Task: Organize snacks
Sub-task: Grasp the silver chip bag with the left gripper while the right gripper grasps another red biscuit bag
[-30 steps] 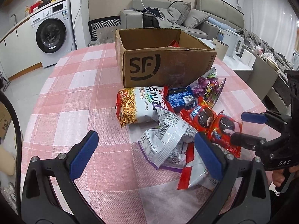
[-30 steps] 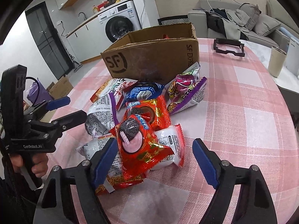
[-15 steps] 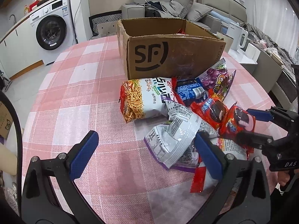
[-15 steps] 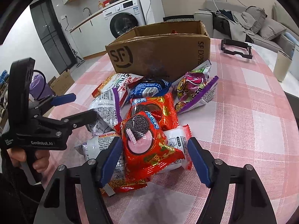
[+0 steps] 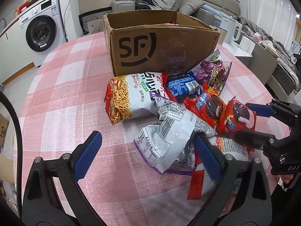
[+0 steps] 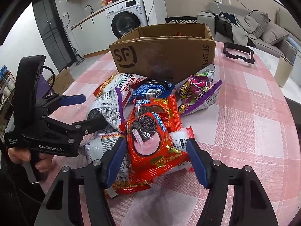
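Observation:
A pile of snack packets lies on the pink checked table in front of an open SF cardboard box (image 5: 160,43) (image 6: 163,56). My right gripper (image 6: 156,150) is open, its jaws on either side of a red Oreo packet (image 6: 150,141) on top of the pile; the packet also shows in the left wrist view (image 5: 239,118). My left gripper (image 5: 148,150) is open over a white packet with a purple edge (image 5: 165,137), its right pad close to the packet. A noodle-snack bag (image 5: 129,98), a blue packet (image 5: 182,86) and a purple candy bag (image 6: 197,92) lie nearer the box.
A black frame (image 6: 238,53) and a beige cup (image 6: 284,71) sit on the table's far right. A washing machine (image 5: 41,32) and a sofa (image 5: 169,1) stand beyond the table. The tablecloth (image 5: 75,86) left of the pile is bare.
Both grippers have moved forward toward the pile. My right gripper's jaws have narrowed around the red Oreo packet. My left gripper's right pad has come up to the white packet.

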Demonstrator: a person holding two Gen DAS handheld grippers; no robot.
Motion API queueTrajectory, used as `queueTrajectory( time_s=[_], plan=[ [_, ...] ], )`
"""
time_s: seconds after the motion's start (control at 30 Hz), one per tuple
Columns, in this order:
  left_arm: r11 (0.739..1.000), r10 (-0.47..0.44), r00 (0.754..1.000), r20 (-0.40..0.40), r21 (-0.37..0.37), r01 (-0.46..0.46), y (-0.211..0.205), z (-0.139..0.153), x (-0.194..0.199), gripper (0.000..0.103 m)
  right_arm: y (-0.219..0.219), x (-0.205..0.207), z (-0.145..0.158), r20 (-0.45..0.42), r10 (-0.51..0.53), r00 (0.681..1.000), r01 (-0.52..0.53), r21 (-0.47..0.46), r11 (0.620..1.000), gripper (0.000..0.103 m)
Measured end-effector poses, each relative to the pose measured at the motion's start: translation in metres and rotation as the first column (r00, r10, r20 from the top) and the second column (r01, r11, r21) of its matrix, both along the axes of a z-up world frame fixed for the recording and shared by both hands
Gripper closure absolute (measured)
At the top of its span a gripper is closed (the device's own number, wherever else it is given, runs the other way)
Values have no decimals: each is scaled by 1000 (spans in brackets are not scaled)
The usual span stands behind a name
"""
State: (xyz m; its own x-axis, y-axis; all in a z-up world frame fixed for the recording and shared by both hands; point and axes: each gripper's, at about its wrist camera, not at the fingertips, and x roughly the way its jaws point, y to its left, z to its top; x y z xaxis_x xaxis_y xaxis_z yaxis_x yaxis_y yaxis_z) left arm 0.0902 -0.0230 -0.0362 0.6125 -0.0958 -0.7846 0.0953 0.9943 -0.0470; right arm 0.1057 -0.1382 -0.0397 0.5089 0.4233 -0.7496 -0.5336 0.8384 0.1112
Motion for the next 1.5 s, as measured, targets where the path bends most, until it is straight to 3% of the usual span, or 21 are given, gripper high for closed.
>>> queueTrajectory(
  time_s=[0.2,0.3,0.53,0.67,0.93,1.17,1.2,1.5],
  plan=[
    [999,-30,999,-29,-41,28,-1,-6,6,30,-2,3,-2,-2,2,1000,-2,-12,1000,37],
    [997,-54,998,-40,-65,51,-3,-9,8,36,-8,5,-2,-3,-15,1000,15,-3,1000,37],
    [996,-58,997,-44,-77,55,-7,-12,12,35,-9,9,-3,-11,-10,1000,10,-3,1000,37],
    [996,-35,997,-63,-79,30,-5,-13,16,25,-7,11,-7,-22,-1,1000,1,-6,1000,37],
    [994,-46,995,-89,-105,37,-4,-18,21,25,-5,14,-10,-31,3,1000,-3,7,1000,37],
    [987,-86,994,-68,-141,76,-8,-15,17,56,-8,12,-10,-33,3,999,-2,27,1000,39],
    [986,-92,994,-66,-148,82,-8,-14,16,65,-10,12,-9,-37,0,999,2,35,999,40],
    [987,-80,996,-29,-142,75,-11,-7,5,69,-17,9,-7,-37,-2,999,5,72,997,45]
  ],
)
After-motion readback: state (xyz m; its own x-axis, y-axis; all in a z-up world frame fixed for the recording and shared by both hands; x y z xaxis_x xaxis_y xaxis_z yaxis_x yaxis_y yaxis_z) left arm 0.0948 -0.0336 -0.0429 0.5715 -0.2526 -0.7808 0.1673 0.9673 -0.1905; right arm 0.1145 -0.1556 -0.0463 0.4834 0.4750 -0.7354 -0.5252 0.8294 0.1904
